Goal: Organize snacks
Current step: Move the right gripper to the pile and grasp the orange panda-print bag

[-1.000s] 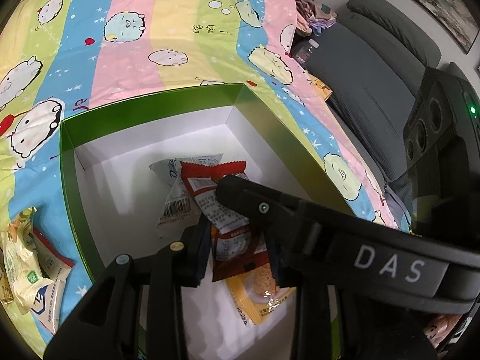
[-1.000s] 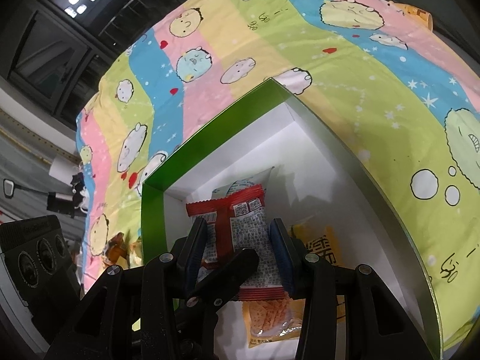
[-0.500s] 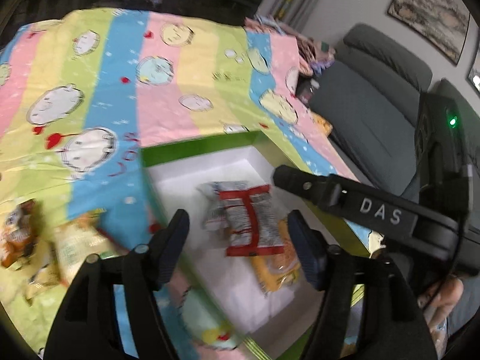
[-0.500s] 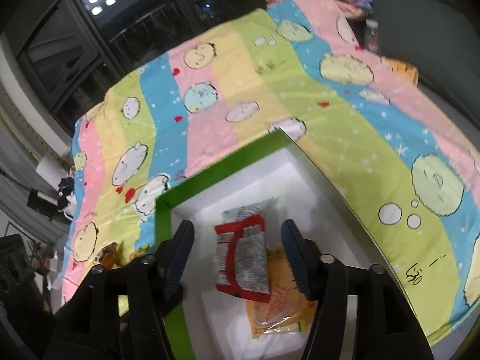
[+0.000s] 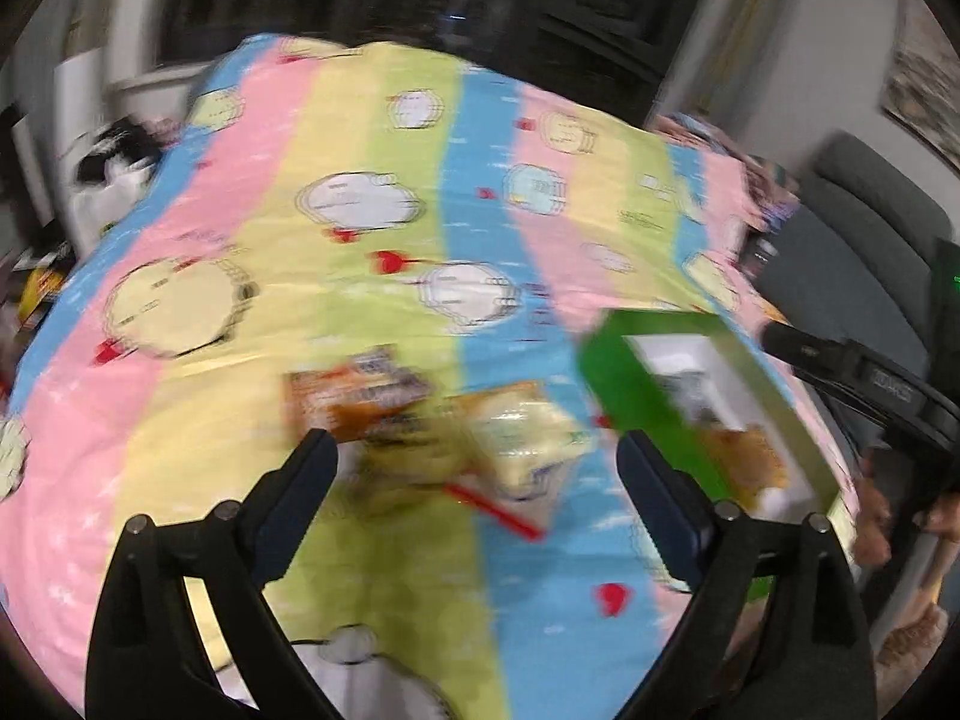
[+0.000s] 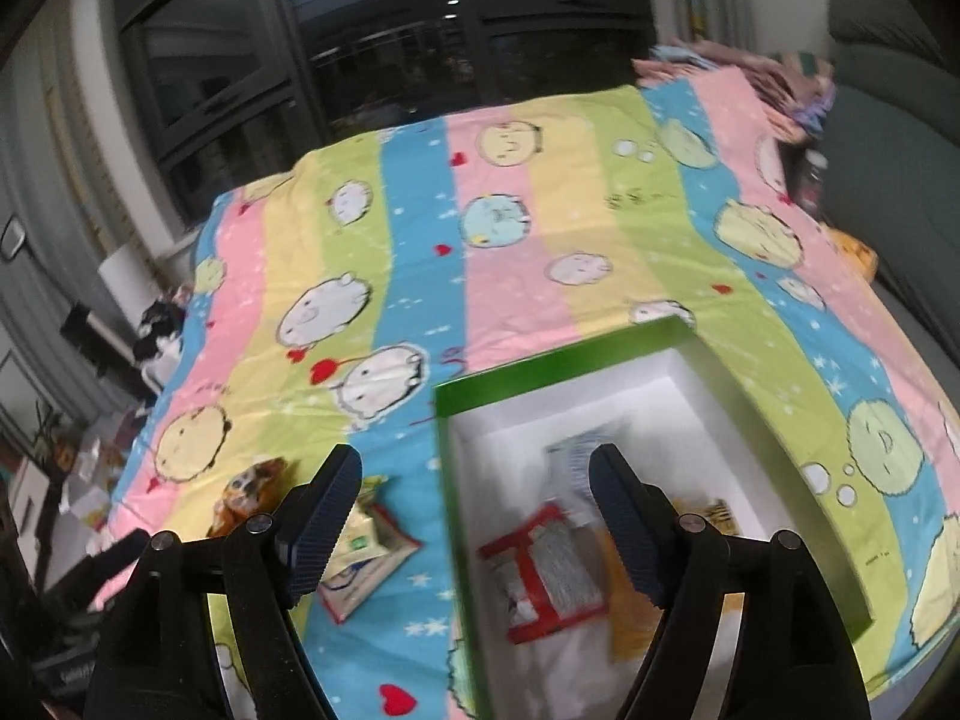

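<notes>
My left gripper (image 5: 474,456) is spread wide over the loose snack packets (image 5: 516,444); I should centre one packet, lower squarely, then close. Right gripper (image 6: 474,480) hangs apart, empty, above the green box (image 6: 444,480).

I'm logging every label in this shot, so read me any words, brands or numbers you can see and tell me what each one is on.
None can be read for certain.
Right gripper arm: pale lettering, too blurred.
Red packet in the green box: print too small.
Loose snack packets on the striped cloth: print smeared by motion.
Cloth: small dark marks, not legible.
</notes>
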